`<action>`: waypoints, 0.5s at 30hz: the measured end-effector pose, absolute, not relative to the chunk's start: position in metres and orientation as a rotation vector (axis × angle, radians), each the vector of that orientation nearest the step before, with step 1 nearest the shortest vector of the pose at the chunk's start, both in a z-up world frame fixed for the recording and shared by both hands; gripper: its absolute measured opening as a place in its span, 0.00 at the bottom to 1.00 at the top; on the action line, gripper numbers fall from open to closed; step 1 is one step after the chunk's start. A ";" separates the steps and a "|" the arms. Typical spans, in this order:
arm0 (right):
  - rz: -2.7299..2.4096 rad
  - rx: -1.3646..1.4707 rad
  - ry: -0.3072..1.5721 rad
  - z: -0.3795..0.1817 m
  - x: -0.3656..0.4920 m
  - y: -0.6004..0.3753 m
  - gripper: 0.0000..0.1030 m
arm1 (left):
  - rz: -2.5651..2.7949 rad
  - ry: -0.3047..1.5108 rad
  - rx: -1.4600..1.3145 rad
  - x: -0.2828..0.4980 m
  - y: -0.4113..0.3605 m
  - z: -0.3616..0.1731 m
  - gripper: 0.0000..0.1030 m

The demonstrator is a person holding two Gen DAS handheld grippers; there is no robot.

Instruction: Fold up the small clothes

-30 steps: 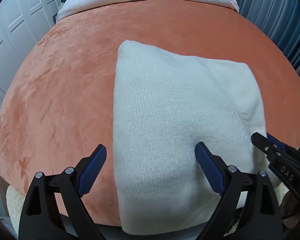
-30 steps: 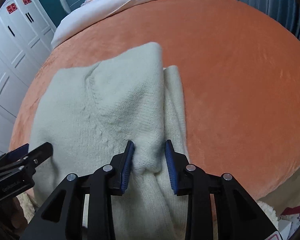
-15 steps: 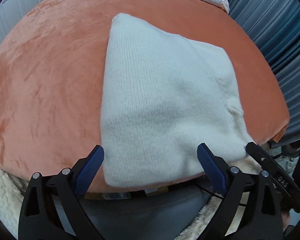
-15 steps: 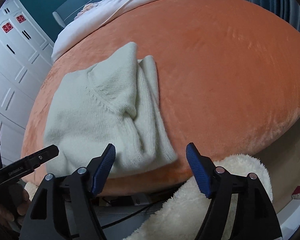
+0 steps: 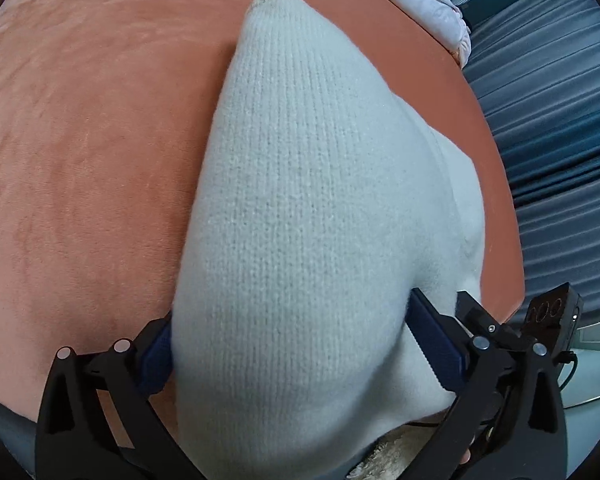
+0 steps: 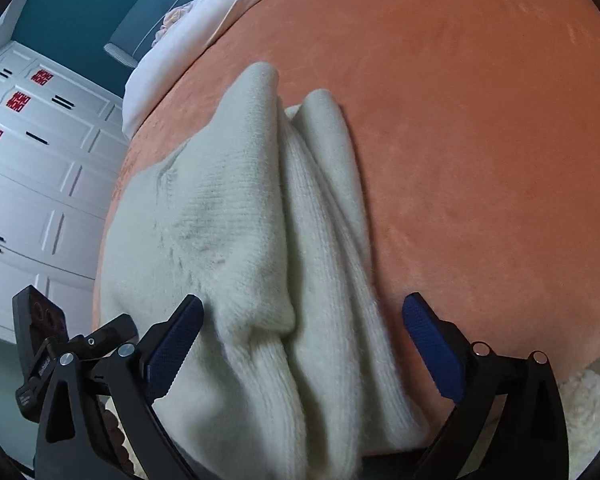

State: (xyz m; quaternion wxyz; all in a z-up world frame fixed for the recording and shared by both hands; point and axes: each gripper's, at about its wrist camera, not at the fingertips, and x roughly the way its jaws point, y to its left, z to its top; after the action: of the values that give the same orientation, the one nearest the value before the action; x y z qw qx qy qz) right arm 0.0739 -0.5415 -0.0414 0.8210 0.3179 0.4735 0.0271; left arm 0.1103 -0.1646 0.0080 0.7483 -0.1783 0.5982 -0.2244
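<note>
A cream knitted sweater (image 5: 312, 200) lies folded on an orange velvet bed cover (image 5: 80, 160). Its near edge hangs at the bed's edge. My left gripper (image 5: 296, 356) is open, its blue pads (image 5: 436, 348) standing either side of the sweater's near left part, close to the cloth. In the right wrist view the sweater (image 6: 228, 216) shows bunched folds along its right side. My right gripper (image 6: 300, 340) is open, its pads (image 6: 432, 344) wide apart around the sweater's near right folds. Each gripper shows at the edge of the other's view.
White bedding (image 6: 204, 28) lies at the far end of the bed. White wardrobe doors (image 6: 32, 168) stand on the left, blue-grey curtains (image 5: 548, 128) on the right. A fluffy cream rug (image 6: 588, 412) lies below the bed's near edge.
The right gripper let go of the sweater fold a second ago. Both grippers pulled back, then moved in close over the sweater's near edge. Both stay open.
</note>
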 end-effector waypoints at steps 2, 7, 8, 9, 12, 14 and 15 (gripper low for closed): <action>0.078 0.665 1.012 -0.042 0.083 -0.532 0.92 | -0.491 1.312 -0.390 0.112 -0.168 0.011 0.95; 0.069 0.685 0.975 -0.025 0.084 -0.531 0.39 | -0.524 1.312 -0.383 0.109 -0.165 0.033 0.70; 0.084 0.694 0.955 -0.016 0.080 -0.530 0.38 | -0.545 1.298 -0.361 0.106 -0.167 0.043 0.64; 0.094 0.691 0.941 -0.008 0.076 -0.528 0.36 | -0.562 1.287 -0.338 0.106 -0.166 0.051 0.60; 0.105 0.663 0.914 0.019 0.063 -0.517 0.35 | -0.611 1.269 -0.306 0.099 -0.166 0.077 0.56; 0.108 0.657 0.894 0.037 0.047 -0.511 0.35 | -0.646 1.246 -0.300 0.090 -0.162 0.096 0.55; 0.108 0.658 0.881 0.045 0.039 -0.509 0.35 | -0.665 1.238 -0.304 0.086 -0.158 0.105 0.55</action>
State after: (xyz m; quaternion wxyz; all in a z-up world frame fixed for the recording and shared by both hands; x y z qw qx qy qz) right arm 0.0386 -0.5094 0.0449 0.8512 0.3127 0.4184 0.0514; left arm 0.0860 -0.1584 0.1046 0.7525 -0.1393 0.5671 -0.3047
